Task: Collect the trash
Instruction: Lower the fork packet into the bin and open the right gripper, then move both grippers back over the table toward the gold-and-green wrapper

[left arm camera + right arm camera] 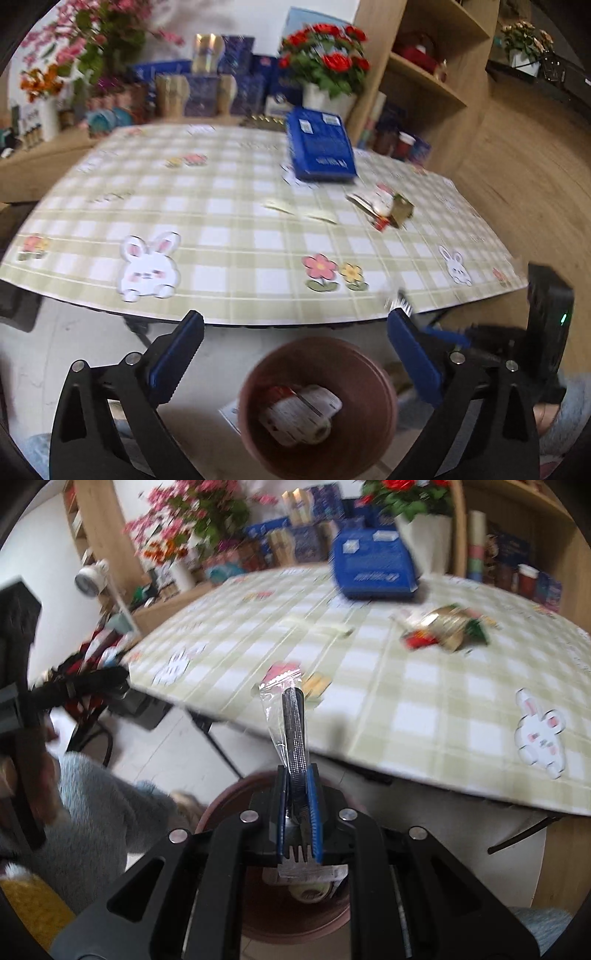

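My left gripper [295,317] stands open with nothing between its blue pads, just above a brown round bin [360,363] on the floor by the table's near edge. A crumpled white and red wrapper [303,410] lies in the bin. My right gripper [298,775] is shut on a black plastic fork in a clear wrapper [293,723], held upright over the same bin [225,799]. On the checked tablecloth lie a heap of crumpled gold, red and green wrappers [384,206] [443,626] and pale paper strips [303,212] [325,627].
A blue box [319,144] [373,565] sits at the far side of the table [221,206]. Flower pots, boxes and wooden shelves [424,74] stand behind. A person's fuzzy grey-blue sleeve [96,805] is at the left beside the bin. Folding table legs [218,746] run underneath.
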`<state>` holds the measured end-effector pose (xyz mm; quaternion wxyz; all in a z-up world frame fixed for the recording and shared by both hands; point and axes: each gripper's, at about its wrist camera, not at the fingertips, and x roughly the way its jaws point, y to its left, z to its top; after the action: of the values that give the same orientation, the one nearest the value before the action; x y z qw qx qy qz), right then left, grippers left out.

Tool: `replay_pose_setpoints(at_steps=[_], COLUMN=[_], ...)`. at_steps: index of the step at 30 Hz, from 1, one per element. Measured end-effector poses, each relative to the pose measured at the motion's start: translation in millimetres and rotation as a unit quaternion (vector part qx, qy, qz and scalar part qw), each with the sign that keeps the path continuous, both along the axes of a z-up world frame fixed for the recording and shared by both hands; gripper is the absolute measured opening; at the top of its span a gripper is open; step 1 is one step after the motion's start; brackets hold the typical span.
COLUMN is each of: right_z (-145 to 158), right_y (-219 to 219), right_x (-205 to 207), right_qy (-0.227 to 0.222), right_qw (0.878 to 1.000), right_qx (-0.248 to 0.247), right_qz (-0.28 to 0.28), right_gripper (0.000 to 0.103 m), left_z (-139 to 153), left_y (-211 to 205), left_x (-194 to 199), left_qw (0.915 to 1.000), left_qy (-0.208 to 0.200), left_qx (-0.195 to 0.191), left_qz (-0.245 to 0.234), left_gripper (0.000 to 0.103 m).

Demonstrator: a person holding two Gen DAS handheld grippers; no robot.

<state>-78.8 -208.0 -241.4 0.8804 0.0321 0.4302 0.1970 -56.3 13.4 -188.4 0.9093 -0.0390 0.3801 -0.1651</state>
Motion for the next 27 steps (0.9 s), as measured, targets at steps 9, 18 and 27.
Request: replay_pose_setpoints(at_steps=[9,18,27], right_z=[-50.6,-55.9,-29.0], right_y=[34.2,48.3,25.1], right_x=[0.5,-0.8,5.4], right_qy=[0.086,0.093,0.042], right_qw=[0.995,0.993,0.998], right_qx=[-0.030,-0.047,-0.039], right_qz=[0.049,0.061,0.006], right_gripper=[0.015,0.074,0.097], left_z=[-1.3,-12.4,-9.5], left_y=[23.5,37.1,32.7], left_x=[-19.7,-21.4,-13.1], left_qw=[0.9953,0.9944,0.9945], left_qy=[-0.055,-0.047,-0.054], left_qx=[0.049,0.042,0.049], left_qz=[0.063,0.085,0.075], left_gripper=[0.097,0.097,0.097])
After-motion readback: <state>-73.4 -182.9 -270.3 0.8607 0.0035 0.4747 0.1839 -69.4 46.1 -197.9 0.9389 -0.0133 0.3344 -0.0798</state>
